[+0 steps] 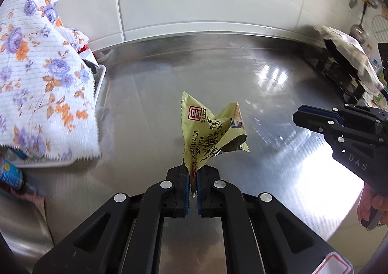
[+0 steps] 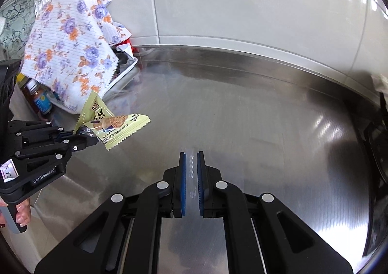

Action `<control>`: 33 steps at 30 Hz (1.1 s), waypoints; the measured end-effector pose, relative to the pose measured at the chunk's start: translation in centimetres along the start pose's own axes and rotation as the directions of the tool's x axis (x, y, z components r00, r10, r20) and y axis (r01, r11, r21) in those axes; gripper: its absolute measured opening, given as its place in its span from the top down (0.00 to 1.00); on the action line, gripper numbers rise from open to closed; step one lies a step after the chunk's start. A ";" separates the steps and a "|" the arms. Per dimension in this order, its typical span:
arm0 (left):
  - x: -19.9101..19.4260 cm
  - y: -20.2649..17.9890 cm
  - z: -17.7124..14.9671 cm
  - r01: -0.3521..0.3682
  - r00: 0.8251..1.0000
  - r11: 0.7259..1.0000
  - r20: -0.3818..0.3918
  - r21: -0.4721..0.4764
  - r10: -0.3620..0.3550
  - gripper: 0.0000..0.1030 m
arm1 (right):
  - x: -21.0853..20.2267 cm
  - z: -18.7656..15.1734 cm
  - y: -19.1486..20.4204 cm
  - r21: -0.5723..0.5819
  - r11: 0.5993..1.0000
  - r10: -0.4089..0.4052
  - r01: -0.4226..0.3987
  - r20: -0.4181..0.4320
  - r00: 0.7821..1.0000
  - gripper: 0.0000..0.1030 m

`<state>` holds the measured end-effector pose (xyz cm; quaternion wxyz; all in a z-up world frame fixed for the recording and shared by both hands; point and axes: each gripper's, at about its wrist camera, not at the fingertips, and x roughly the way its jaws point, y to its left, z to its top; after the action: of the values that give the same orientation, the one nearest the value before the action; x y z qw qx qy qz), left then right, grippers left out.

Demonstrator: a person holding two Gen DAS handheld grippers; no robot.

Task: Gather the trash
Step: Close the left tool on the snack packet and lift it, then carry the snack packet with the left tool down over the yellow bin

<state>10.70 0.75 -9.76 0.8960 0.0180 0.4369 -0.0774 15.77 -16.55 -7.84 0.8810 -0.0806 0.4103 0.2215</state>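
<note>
My left gripper [image 1: 192, 169] is shut on the bottom corner of a crumpled yellow snack wrapper [image 1: 211, 128], which stands up from the pads above the steel counter [image 1: 169, 75]. The right wrist view shows the same wrapper [image 2: 116, 126] sticking out of the left gripper [image 2: 92, 139] at the left. My right gripper [image 2: 192, 155] is shut, and a thin clear plastic film [image 2: 192, 172] shows edge-on as glints between its blue pads. From the left wrist view the right gripper [image 1: 294, 116] hovers at the right, the faint clear film [image 1: 278, 138] hanging under its tips.
A floral cloth [image 1: 43, 75] drapes over a white tray [image 1: 100, 84] of bottles at the left; one bottle [image 2: 41, 99] shows beneath it. A dark stove with a foil-covered pan [image 1: 346, 60] stands at the right. White tiles back the counter. A hand [image 1: 373, 206] grips each handle.
</note>
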 end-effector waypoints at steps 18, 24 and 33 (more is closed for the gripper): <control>-3.1 0.4 -3.6 -0.015 1.000 0.999 0.012 -0.028 0.016 0.95 | 0.4 -1.1 0.2 0.053 0.992 0.114 -0.111 -0.059 0.992 0.89; -2.9 0.8 -4.6 -0.030 1.000 0.999 -0.002 -0.030 0.030 0.95 | 4.2 -1.0 1.4 -0.022 0.999 0.028 -0.031 -0.121 0.992 0.59; -2.5 1.0 -5.3 -0.035 0.999 0.999 -0.020 -0.019 0.034 0.95 | 5.6 -1.4 2.0 -0.133 0.987 -0.111 0.096 -0.111 0.988 0.85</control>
<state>5.22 2.60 -11.05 0.8931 0.0176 0.4459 -0.0574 17.05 -13.40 -12.99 0.8586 -0.1706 0.4420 0.1960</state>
